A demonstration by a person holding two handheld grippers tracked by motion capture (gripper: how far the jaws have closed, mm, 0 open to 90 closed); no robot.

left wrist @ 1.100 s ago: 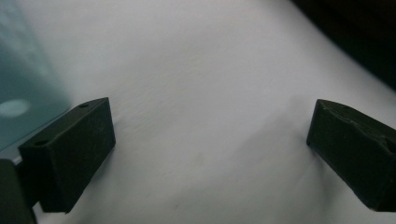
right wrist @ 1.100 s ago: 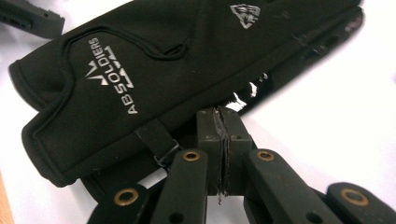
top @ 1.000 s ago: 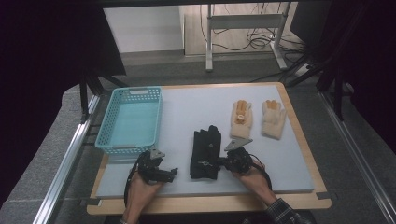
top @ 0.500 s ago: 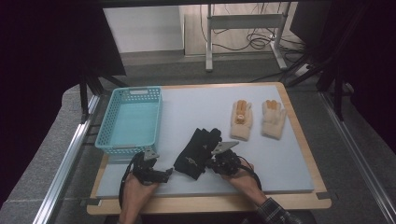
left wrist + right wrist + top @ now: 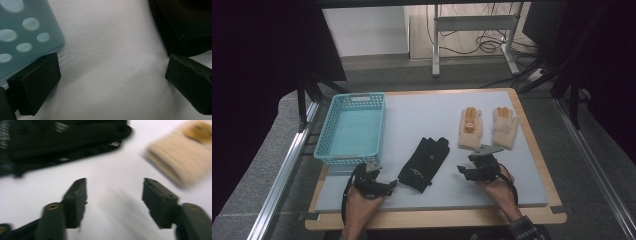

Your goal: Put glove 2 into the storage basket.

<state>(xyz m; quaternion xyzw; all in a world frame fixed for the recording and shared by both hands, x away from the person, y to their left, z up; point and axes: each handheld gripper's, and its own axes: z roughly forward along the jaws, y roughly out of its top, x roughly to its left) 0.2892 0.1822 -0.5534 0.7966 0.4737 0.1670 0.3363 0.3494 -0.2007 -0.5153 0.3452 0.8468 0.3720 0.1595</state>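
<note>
Black fabric glove [image 5: 424, 163] lies flat on the grey table mat [image 5: 422, 120], between both grippers. Right gripper [image 5: 467, 172]: jaws just opened, nothing between them. Left gripper [image 5: 389, 186]: jaws apart, empty, beside the glove.

On the table [image 5: 532, 190], the basket [image 5: 352, 127] sits at the far left. The black glove [image 5: 424, 162] lies near the middle, right of the basket. Two knitted gloves [image 5: 489, 127] lie side by side at the far right, seemingly not touching. The left gripper [image 5: 374, 182] rests near the basket's near corner; the right gripper [image 5: 477, 167] sits just near of the knitted gloves.
</note>
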